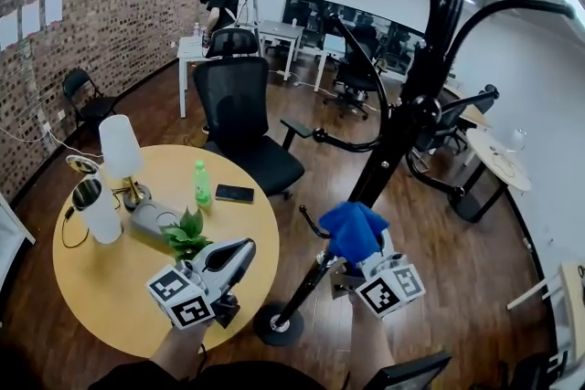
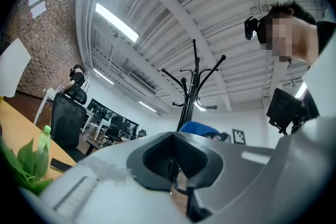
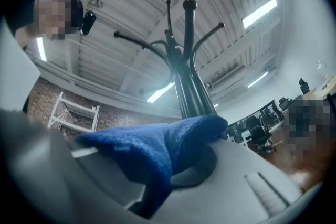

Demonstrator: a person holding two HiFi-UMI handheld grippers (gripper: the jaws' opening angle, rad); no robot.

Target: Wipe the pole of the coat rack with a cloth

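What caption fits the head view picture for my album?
Right gripper holds a blue cloth at the black coat rack pole.

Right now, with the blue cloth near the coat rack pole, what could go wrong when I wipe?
The blue cloth sits bunched in the right tongs; rubbing may pull it free.
The left tongs are off the pole, so nothing steadies it on its small round base; a sideways push could tip it.
The low hook beside the cloth could snag it.
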